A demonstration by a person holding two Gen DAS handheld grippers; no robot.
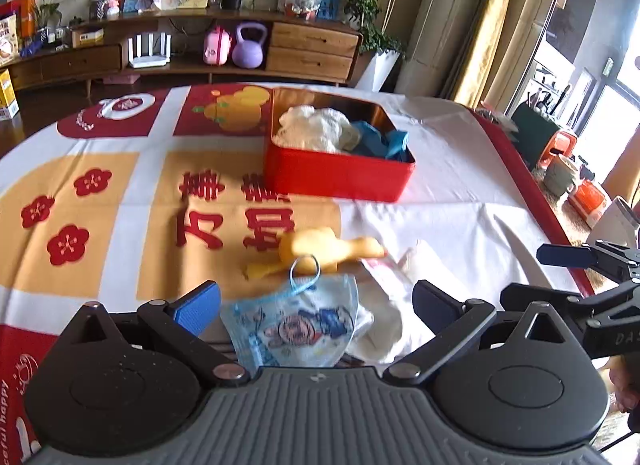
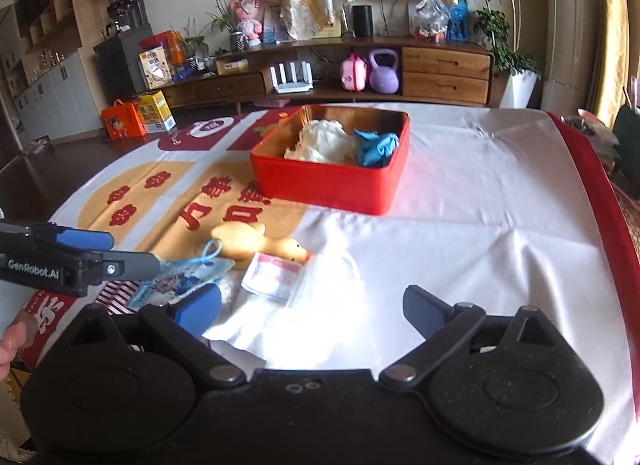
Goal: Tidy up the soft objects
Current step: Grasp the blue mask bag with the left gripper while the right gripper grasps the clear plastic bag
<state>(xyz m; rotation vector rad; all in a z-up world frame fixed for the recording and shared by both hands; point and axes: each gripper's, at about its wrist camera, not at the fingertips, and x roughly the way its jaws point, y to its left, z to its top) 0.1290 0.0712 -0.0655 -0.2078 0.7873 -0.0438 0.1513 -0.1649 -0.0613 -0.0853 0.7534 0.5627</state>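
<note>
A child's face mask [image 1: 298, 321] is seen on the tablecloth [image 1: 460, 169] between the widely spread jaws of the left gripper [image 1: 316, 305], untouched. The right gripper [image 2: 312, 307] is likewise spread over a white cloth [image 2: 304, 317] washed out by glare. A yellow rubber duck [image 1: 320, 251] is blurred; the red tin [image 1: 336, 177] holds white and blue fabric, partly hidden by its wall
</note>
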